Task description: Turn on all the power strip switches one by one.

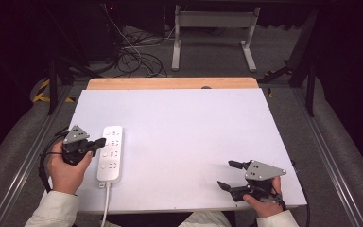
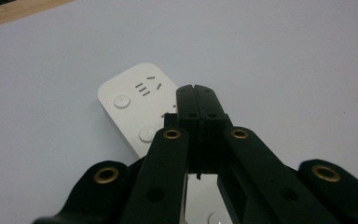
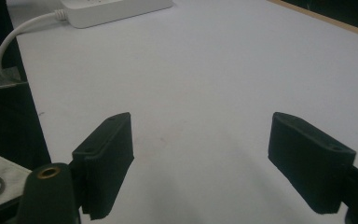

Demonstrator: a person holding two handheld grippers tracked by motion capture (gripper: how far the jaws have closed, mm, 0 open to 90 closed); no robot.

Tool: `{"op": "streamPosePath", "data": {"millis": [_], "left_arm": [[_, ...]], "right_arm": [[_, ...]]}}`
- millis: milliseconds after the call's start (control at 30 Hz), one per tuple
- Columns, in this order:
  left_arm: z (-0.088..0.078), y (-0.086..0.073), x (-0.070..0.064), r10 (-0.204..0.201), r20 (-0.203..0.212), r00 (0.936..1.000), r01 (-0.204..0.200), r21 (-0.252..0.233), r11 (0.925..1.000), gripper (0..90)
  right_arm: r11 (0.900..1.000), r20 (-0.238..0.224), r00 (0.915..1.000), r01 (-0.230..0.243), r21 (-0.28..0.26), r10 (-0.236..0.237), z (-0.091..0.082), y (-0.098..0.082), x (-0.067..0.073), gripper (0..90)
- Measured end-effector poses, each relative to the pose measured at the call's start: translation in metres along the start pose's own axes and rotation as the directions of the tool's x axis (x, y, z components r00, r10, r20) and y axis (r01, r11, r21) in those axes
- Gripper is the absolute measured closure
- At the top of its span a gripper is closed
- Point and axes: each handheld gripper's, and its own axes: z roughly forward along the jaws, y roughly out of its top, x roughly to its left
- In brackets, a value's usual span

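Note:
A white power strip point(image 1: 111, 152) lies lengthwise near the table's left side, its cord point(image 1: 106, 204) running off the front edge. My left gripper point(image 1: 100, 141) is shut, its tips just over the strip's left edge with nothing between them. In the left gripper view the closed jaws point(image 2: 196, 100) hover above the power strip point(image 2: 137, 105), over its sockets and round buttons. My right gripper point(image 1: 228, 175) rests near the front right of the table, open and empty. In the right gripper view its pads point(image 3: 107, 156) stand wide apart over bare white surface, with the strip's end point(image 3: 116, 9) and cord point(image 3: 16, 35) at the top left.
The white table top point(image 1: 189, 132) has a wooden strip point(image 1: 170, 83) along its far edge. Beyond it stand a white frame point(image 1: 212, 33) and loose cables point(image 1: 137, 56) on the floor. Grey padded ledges flank the table on both sides.

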Motion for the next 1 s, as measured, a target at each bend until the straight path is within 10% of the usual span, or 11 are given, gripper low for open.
{"op": "streamPosePath", "data": {"millis": [1000], "left_arm": [[0.047,-0.01,0.024,-0.011,-0.034,0.9993,0.014,0.093,0.9955,90.0]], "right_arm": [[1.0,-0.003,1.0,-0.006,0.007,0.006,0.001,-0.001,0.0,22.9]]}}
